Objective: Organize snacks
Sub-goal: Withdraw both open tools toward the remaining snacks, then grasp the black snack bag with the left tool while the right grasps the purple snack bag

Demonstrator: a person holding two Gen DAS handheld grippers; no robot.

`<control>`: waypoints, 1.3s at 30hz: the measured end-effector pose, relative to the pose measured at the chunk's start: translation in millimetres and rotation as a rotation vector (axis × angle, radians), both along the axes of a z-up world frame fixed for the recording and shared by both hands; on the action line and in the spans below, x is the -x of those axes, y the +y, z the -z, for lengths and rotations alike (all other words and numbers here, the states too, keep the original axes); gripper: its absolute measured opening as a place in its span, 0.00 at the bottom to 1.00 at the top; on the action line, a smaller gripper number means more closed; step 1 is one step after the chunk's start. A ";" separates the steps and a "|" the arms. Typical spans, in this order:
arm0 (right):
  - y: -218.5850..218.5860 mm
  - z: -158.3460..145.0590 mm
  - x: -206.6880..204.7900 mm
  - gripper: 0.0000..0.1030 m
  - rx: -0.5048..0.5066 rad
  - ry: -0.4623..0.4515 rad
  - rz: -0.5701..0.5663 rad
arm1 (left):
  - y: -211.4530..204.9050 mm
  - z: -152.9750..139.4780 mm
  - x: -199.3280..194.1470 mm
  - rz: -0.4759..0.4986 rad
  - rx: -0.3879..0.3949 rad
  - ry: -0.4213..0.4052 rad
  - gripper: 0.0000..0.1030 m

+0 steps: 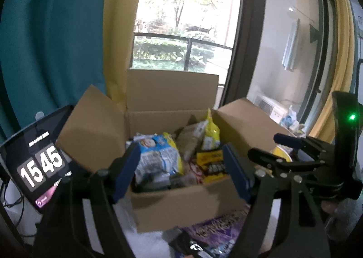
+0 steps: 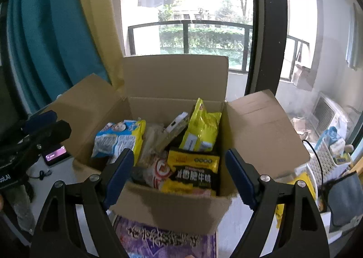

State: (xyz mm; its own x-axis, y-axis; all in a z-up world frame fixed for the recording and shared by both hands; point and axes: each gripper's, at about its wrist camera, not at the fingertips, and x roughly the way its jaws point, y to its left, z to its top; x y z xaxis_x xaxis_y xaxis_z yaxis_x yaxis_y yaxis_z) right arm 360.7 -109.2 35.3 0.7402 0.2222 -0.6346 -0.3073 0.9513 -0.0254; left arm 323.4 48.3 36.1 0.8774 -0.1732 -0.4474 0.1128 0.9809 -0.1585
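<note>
Teal curtain (image 2: 45, 38) left; bright window (image 2: 188, 8), black balcony railing (image 2: 188, 24).

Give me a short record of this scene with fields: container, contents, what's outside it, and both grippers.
container: cardboard box, flaps open
contents: blue-and-white packet, yellow bag standing, black-and-yellow packet
outside: purple packet lying in front of the box
left gripper: open, empty
right gripper: open, empty
</note>
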 end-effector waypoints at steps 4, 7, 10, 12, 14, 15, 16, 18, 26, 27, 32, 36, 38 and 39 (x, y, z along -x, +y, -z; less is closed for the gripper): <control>-10.9 3.9 18.4 0.83 -0.004 0.008 0.007 | -11.6 10.5 16.2 0.017 -0.004 0.025 0.74; -21.4 8.5 34.1 0.83 -0.011 0.017 0.012 | -19.7 20.1 24.3 0.027 -0.004 0.049 0.74; -31.3 16.1 46.9 0.83 -0.009 0.028 0.021 | -27.2 34.1 31.6 0.035 0.001 0.081 0.74; -39.2 22.5 52.8 0.83 -0.010 0.041 0.028 | -32.2 44.0 36.2 0.044 0.003 0.107 0.74; -48.0 29.6 57.7 0.83 -0.014 0.053 0.040 | -37.4 55.0 40.5 0.042 0.003 0.130 0.74; -52.4 33.3 59.6 0.83 -0.017 0.061 0.046 | -38.4 59.6 41.8 0.041 0.008 0.140 0.74; -56.6 37.4 61.3 0.83 -0.019 0.068 0.053 | -40.3 63.1 43.2 0.041 0.011 0.148 0.74; -65.4 45.5 64.5 0.83 -0.027 0.084 0.063 | -42.8 71.8 46.1 0.041 0.015 0.169 0.74; -88.2 86.8 61.2 0.83 -0.060 0.173 0.083 | -52.8 113.0 58.7 0.045 0.024 0.279 0.74; -89.4 92.4 59.8 0.83 -0.065 0.187 0.082 | -54.4 118.9 60.5 0.048 0.025 0.292 0.74; -88.7 120.3 51.0 0.83 -0.085 0.250 0.066 | -59.2 145.1 65.9 0.054 0.042 0.351 0.74; -85.1 141.3 41.0 0.83 -0.120 0.312 0.050 | -64.3 158.0 66.4 0.062 0.040 0.371 0.74; -83.0 149.3 36.2 0.83 -0.132 0.337 0.044 | -68.5 163.8 65.7 0.076 0.018 0.377 0.73; -81.6 152.8 34.2 0.83 -0.138 0.349 0.040 | -71.1 166.2 65.5 0.088 0.003 0.377 0.72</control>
